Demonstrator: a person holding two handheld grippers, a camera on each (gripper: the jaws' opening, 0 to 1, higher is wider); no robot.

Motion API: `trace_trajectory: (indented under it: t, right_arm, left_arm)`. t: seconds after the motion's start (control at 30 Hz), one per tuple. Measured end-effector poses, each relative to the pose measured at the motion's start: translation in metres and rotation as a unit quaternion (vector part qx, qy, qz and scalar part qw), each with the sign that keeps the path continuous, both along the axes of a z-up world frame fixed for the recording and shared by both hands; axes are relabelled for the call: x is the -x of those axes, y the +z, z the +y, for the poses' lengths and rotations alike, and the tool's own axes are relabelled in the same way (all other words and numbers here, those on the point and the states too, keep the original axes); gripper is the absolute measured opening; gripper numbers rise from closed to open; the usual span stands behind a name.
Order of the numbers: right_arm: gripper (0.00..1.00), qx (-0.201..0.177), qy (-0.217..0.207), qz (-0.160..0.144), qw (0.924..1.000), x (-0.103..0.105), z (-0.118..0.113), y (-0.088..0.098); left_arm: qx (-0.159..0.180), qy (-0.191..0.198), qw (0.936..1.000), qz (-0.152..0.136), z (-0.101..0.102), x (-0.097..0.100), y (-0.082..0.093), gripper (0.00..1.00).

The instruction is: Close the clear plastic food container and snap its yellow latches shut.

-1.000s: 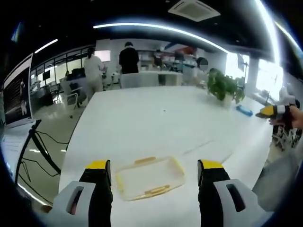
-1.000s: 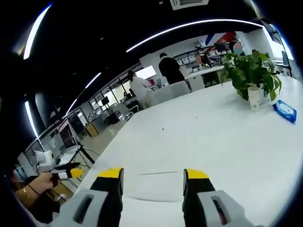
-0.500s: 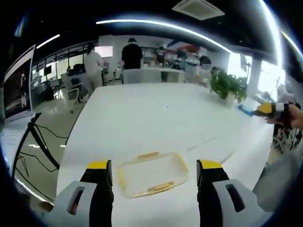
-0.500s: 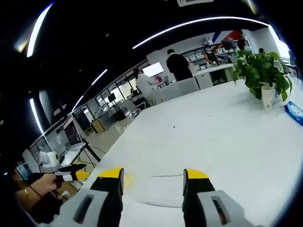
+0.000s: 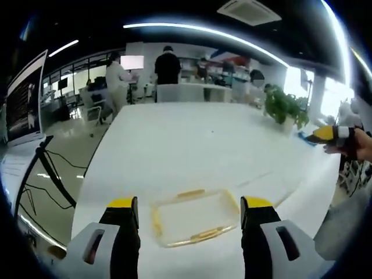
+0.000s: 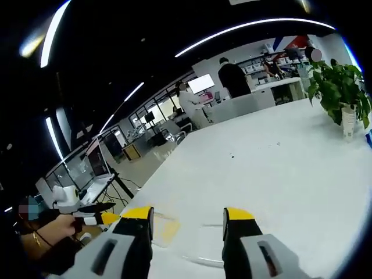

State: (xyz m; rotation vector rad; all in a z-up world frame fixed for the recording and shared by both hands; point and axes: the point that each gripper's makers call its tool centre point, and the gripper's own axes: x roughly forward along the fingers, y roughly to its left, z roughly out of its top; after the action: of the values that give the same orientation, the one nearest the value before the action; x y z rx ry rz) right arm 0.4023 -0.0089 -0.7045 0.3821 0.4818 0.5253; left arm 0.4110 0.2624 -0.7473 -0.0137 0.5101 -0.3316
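The clear plastic container (image 5: 196, 216) lies flat on the white table (image 5: 192, 145), with a yellow latch on its near and far long sides. My left gripper (image 5: 189, 204) hovers just short of it, open, its jaws wider apart than the container. My right gripper (image 5: 325, 135) shows at the far right in a hand, away from the container. In the right gripper view my right gripper (image 6: 187, 214) is open and the container (image 6: 200, 244) lies low between its jaws, one yellow edge showing. The left gripper (image 6: 96, 218) is at the left in a hand.
A potted plant (image 5: 285, 107) stands on the table's far right, with a blue packet (image 5: 302, 135) beside it. Two people (image 5: 168, 64) stand beyond the far end. A large screen (image 5: 26, 107) and a tripod with cables (image 5: 52, 174) stand off the table's left edge.
Both cameras have shifted. The container now sits a little lower and nearer in the left gripper view. In the right gripper view its yellow edge has come in between the jaws. Both grippers stay open.
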Motion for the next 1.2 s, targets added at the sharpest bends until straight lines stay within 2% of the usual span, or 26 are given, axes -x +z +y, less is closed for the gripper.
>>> trace_trajectory:
  t: [0.33,0.5,0.63,0.97,1.2]
  right_arm:
    - [0.44,-0.003,0.015,0.008,0.9998,-0.010,0.025,-0.007]
    - [0.43,0.000,0.032,0.007,0.9995,-0.015,0.042,-0.009]
    - [0.43,0.002,0.041,0.008,0.9991,-0.017,0.052,-0.012]
    - [0.41,0.001,0.063,0.021,0.9978,-0.016,0.080,-0.029]
    - [0.40,-0.002,0.076,0.025,0.9968,-0.010,0.095,-0.032]
  left_arm:
    - [0.001,0.014,0.9999,0.006,0.012,-0.002,-0.010,0.66]
    - [0.012,0.021,0.9997,-0.006,0.016,-0.006,-0.008,0.65]
    - [0.012,0.023,0.9997,-0.002,0.019,-0.009,-0.011,0.65]
    - [0.015,0.024,0.9996,0.005,0.025,-0.015,-0.020,0.60]
    - [0.013,0.022,0.9996,0.011,0.023,-0.013,-0.024,0.59]
